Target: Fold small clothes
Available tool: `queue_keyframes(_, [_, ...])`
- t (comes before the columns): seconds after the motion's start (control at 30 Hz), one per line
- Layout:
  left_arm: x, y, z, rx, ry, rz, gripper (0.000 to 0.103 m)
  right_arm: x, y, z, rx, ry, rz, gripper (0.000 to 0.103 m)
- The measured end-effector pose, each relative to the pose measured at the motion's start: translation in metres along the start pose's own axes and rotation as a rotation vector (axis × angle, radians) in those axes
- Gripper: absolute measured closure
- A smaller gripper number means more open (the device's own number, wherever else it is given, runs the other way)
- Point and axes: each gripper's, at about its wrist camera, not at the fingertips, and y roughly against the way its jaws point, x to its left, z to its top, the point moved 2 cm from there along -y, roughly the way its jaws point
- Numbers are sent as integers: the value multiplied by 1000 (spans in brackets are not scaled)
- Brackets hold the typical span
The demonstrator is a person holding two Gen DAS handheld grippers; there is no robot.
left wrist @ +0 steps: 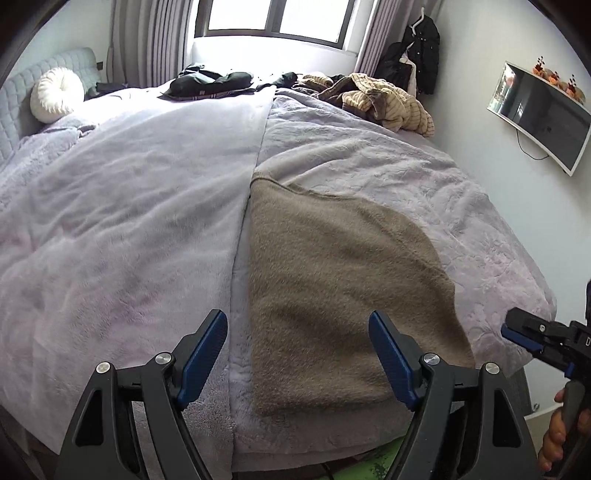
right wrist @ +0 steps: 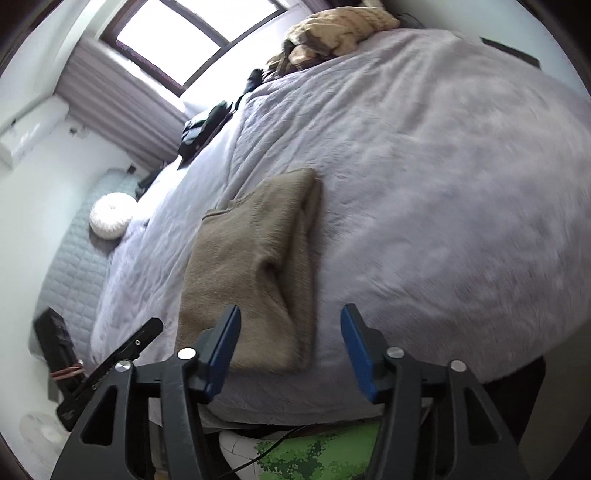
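Both tools, left [left wrist: 297, 354] and right [right wrist: 290, 349], hang released above the folded sweater [left wrist: 332, 288], lying flat ahead on the bed [left wrist: 129, 221], apparently awaiting another fold.

Taupe-brown sweater [left wrist: 332, 280] on a pale lilac blanket [left wrist: 122, 221] — beige, dark-striped garment [left wrist: 388, 99] behind, blue-padded black claws.

Daylit, window [left wrist: 273, 16] blown out on my feeds.
Fisheye bends edges, dark corners; right wrist view motion-blurred; soft shadows on bed [left wrist: 129, 206].
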Motion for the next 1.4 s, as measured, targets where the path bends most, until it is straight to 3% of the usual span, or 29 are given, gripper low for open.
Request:
queue_keyframes(0.07, [-4,4,4,-6,1,14,23,14,-6,5,19,39,-23,28])
queue_keyframes(0.27, [-7,3,4,24,19,49,23,46,-27,7,72,160,-90,22])
queue_keyframes(0.43, [-8,-3,2,57,16,66,23,50,-33,9,86,177,-133,17])
queue_keyframes(0.53, [-9,-6,2,65,16,72,19,48,-35,9,97,173,-153,16])
queue_keyframes(0.57, [-9,-7,3,69,15,80,0,47,-36,8,102,174,-169,16])
queue_keyframes(0.87, [-10,-7,7,54,2,156,0,43,-42,10,120,189,-308,14])
queue_keyframes(1.4, [0,-13,6,73,17,230,0,49,-51,6,157,204,-356,14])
